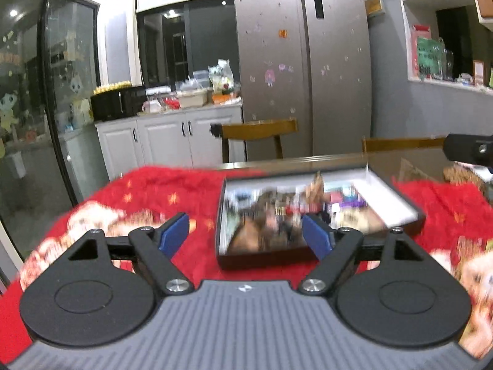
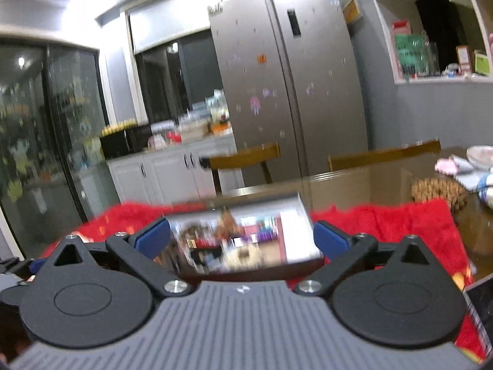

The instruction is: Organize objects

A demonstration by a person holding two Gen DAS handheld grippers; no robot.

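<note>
The left tool [image 1: 245,231] stands wide open, gripping nothing. Ahead and slightly right of it, a shallow box [image 1: 308,256] of blurred small items lies on the red cloth [image 1: 154,191] over the bench. The right tool [image 2: 242,237] gapes wide and empty before the box [image 2: 246,273].

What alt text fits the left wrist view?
The left hand-held gripper, jaws open and empty, points at a shallow dark box of blurred small items on a red blanket covering a glass-topped table. Behind stand wooden chairs, white cabinets and a steel fridge.
</note>
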